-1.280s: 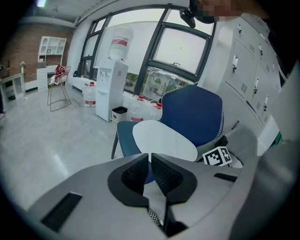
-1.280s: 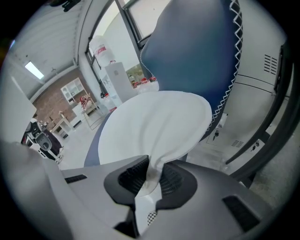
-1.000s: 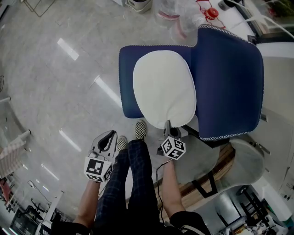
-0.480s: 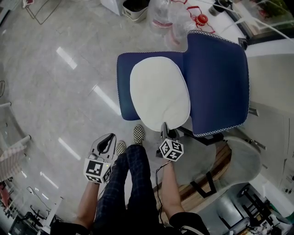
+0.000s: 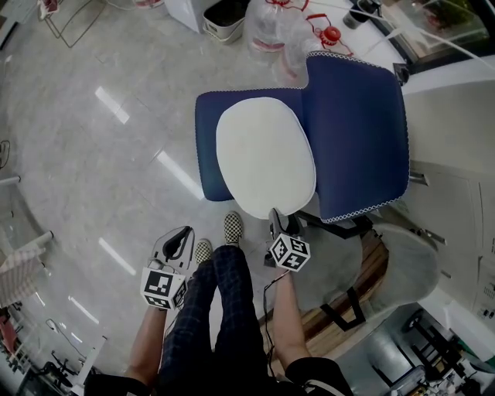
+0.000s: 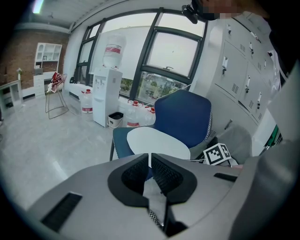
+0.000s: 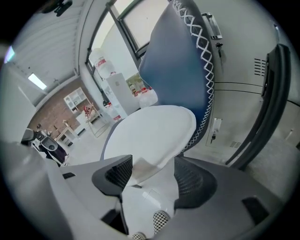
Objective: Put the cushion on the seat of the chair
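A white oval cushion (image 5: 263, 155) lies flat on the seat (image 5: 205, 139) of a blue chair, with the backrest (image 5: 356, 131) to its right. My right gripper (image 5: 274, 216) is at the cushion's near edge, and its jaws are opening. In the right gripper view the cushion (image 7: 150, 131) has a corner hanging between the wide-spread pads of the right gripper (image 7: 152, 166), and neither pad presses on it. My left gripper (image 5: 186, 233) hangs over the floor to the left, away from the chair. In the left gripper view the left gripper (image 6: 150, 159) is shut on nothing, and the cushion (image 6: 157, 143) lies beyond it.
The person's legs and checkered shoes (image 5: 234, 227) stand just in front of the seat. Large water bottles (image 5: 271, 35) and a small bin (image 5: 224, 15) stand behind the chair. A grey round seat on a wooden base (image 5: 387, 263) is at the right. A white water dispenser (image 6: 105, 93) stands by the windows.
The chair and cushion have shifted up and left in the head view. The right gripper stays at the cushion's near edge, and the left gripper stays low at the left.
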`<state>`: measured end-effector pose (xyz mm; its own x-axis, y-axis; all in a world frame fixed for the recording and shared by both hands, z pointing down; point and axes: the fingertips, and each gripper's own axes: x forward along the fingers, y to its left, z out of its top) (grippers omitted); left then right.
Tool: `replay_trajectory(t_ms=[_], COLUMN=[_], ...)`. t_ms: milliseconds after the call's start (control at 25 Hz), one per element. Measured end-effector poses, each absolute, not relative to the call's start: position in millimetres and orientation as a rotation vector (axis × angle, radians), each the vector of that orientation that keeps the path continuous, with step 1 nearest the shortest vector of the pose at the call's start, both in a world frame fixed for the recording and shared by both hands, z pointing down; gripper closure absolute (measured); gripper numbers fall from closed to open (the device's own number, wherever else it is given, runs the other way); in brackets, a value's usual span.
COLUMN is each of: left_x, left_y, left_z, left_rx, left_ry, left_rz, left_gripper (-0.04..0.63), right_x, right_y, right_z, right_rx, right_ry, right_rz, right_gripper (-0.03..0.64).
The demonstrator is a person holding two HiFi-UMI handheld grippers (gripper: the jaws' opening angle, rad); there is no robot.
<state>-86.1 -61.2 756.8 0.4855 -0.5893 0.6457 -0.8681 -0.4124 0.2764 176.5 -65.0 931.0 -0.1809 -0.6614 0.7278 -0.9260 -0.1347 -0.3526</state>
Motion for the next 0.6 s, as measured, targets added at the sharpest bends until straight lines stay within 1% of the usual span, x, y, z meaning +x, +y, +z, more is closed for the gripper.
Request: replay_trajectory(t_ms=[600], left_x=[-75.9], left_y=[-47.9], left_z=[709.8], left_rx=[2.207], left_ry=[-1.205], left_rz=[0.586], left_gripper=[0.563], right_x=[187.3], right_y=[-37.3], right_z=[876.8], right_rx=[1.77], right_ry=[-1.867], right_rz=[1.167], right_gripper=[0.345])
